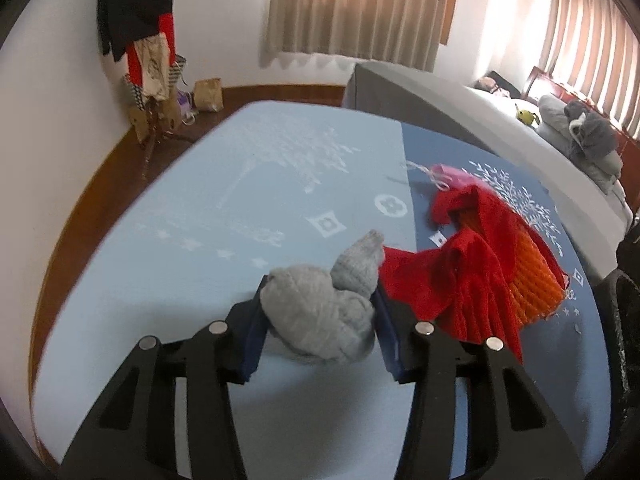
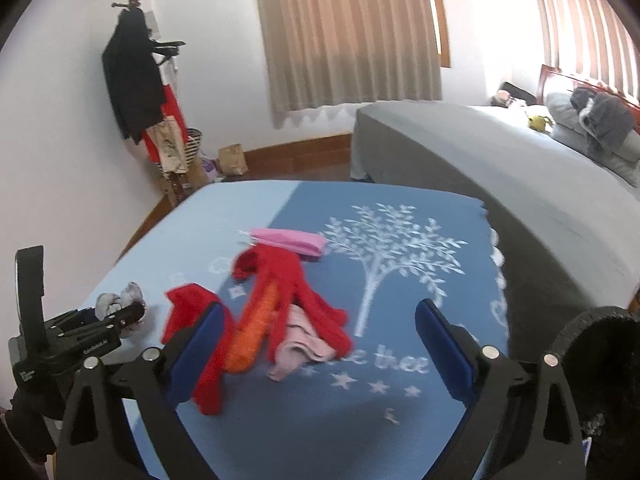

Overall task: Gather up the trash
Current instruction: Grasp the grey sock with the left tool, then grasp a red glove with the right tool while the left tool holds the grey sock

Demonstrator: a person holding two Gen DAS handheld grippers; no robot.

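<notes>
My left gripper is shut on a crumpled grey cloth wad, which rests on the light-blue part of the blanket. The same wad and the left gripper show at the left of the right wrist view. A red garment with an orange knit piece lies just right of the wad. My right gripper is open above the red garment and a pale pink cloth. A pink pouch lies beyond. A small scrap lies near the stars.
A black bin stands at the lower right, also at the right edge of the left wrist view. A grey bed with pillows is at the right. A coat rack and paper bag stand by the wall.
</notes>
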